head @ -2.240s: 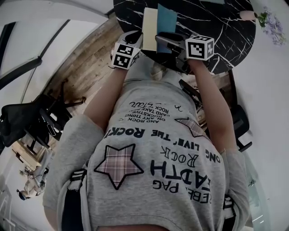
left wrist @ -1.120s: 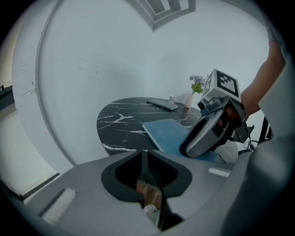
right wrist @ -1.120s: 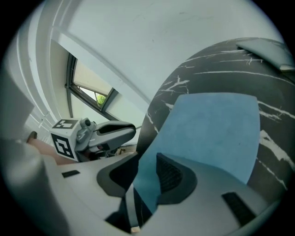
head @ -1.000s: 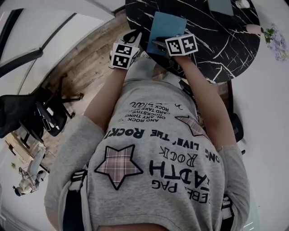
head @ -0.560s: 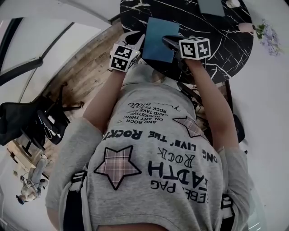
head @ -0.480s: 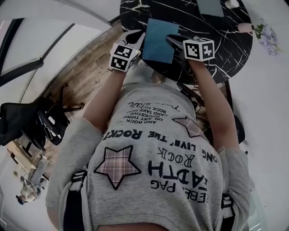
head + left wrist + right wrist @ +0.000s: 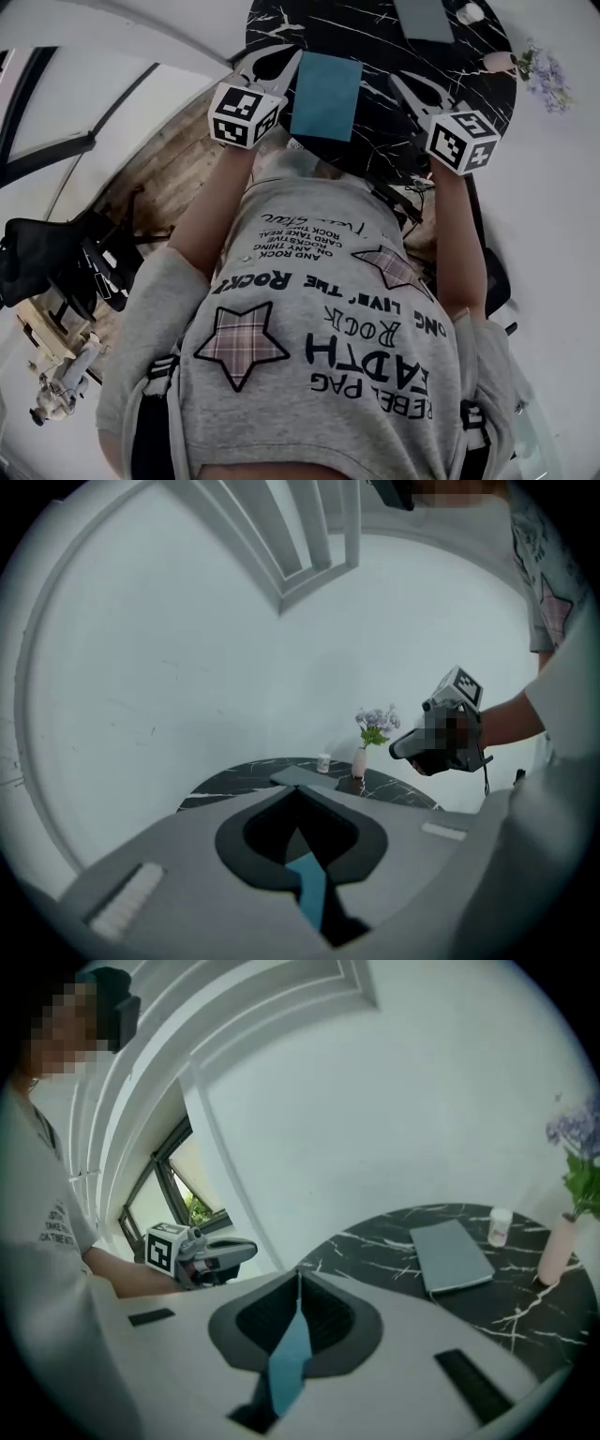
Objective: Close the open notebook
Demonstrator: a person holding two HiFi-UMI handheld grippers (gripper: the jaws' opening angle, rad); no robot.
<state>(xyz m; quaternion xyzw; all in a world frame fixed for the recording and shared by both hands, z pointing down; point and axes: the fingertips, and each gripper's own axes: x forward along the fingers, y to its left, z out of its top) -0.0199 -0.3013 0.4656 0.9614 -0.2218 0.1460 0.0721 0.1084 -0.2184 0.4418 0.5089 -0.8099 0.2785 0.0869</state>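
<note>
One blue notebook [image 7: 325, 96] lies shut and flat on the black bench [image 7: 394, 141], near its front edge. The closing step looks done. What remains, I judge, is only to draw both tools clear without brushing the cover. The left gripper [image 7: 289, 56] hangs just left of the notebook, fingers together on nothing. The right gripper [image 7: 398, 82] hangs further off to its right; its fingers have just been closing and meet empty. Neither touches the notebook.
</note>
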